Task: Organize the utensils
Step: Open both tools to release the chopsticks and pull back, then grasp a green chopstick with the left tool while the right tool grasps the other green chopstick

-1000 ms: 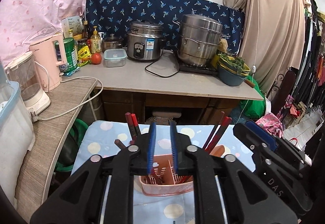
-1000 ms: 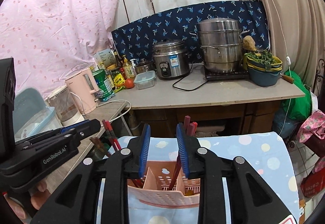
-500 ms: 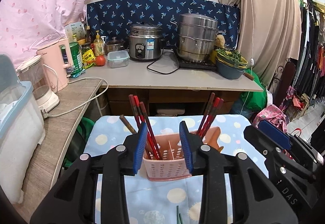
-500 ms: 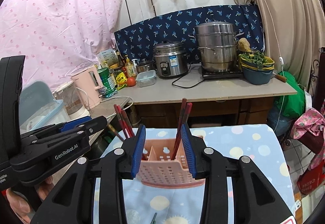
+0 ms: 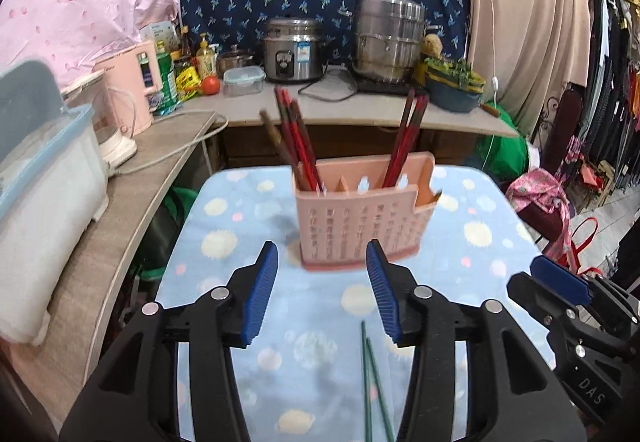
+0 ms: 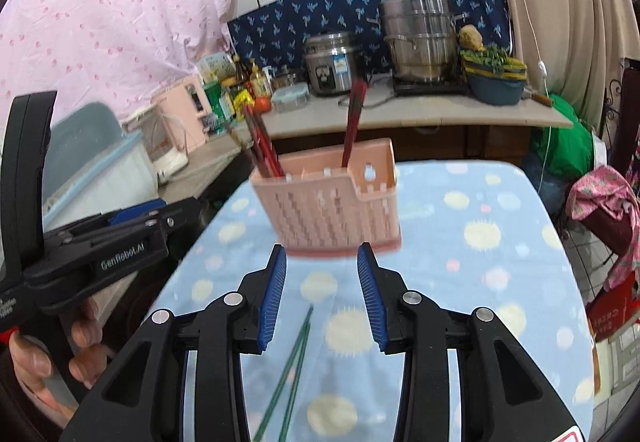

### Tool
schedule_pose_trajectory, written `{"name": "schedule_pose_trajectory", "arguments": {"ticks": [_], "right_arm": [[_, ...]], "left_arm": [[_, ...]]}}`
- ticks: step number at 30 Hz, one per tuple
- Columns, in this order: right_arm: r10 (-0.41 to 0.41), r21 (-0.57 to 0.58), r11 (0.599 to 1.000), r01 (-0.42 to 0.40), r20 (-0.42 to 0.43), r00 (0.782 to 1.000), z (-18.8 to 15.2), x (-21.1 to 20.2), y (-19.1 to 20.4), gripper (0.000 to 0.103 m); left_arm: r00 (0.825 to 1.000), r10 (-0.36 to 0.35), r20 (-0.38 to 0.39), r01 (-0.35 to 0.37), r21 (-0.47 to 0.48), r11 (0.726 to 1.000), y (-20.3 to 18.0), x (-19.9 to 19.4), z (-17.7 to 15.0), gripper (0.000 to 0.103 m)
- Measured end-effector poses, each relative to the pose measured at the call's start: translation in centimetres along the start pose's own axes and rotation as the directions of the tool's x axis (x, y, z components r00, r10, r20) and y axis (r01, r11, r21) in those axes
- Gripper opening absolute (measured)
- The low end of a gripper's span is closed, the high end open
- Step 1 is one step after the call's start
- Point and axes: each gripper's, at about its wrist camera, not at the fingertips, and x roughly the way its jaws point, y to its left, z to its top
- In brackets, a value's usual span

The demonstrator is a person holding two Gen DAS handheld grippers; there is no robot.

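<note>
Pink slotted caddy [image 5: 362, 226], seemingly upright, blurred.

The left gripper [image 5: 322, 292] hangs over the table [image 5: 472, 242], its jaws opening with nothing between them. Just beyond the jaws stands a pink utensil holder [image 5: 362, 217] with red chopsticks [image 5: 298, 145] leaning in it. Green chopsticks [image 5: 370, 374] lie below the jaws, nearer the right one.

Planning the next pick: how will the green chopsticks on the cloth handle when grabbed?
The green chopsticks look thin and stiff, likely light. Lying flat on the soft dotted cloth, they may roll or slip from the tongs. The two lie close together, so pinching just one seems tricky.
</note>
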Motion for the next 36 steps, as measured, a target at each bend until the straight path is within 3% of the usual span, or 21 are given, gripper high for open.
{"name": "schedule_pose_trajectory", "arguments": {"ticks": [9, 16, 24, 36], "right_arm": [[-0.021, -0.043, 0.999, 0.014, -0.156, 0.987, -9.2, -0.7, 1.1, 0.036], [-0.015, -0.063, 0.998, -0.001, -0.253, 0.967, -15.1, -0.6, 2.2, 0.036], [0.017, -0.071, 0.997, -0.042, -0.326, 0.945, -17.9, -0.1, 3.8, 0.036], [0.025, -0.095, 0.993, -0.063, -0.354, 0.935, -19.3, 0.8, 5.3, 0.036]], "left_arm": [[0.994, 0.011, -0.111, -0.011, 0.006, 1.000, 0.4, -0.4, -8.5, 0.044], [0.979, 0.018, -0.204, -0.020, -0.005, 1.000, 1.1, -0.2, -13.6, 0.044], [0.966, 0.013, -0.259, -0.019, -0.021, 1.000, 1.4, -0.5, -16.8, 0.044], [0.956, 0.027, -0.293, -0.036, -0.027, 0.999, 2.1, -0.6, -18.4, 0.044]]}}
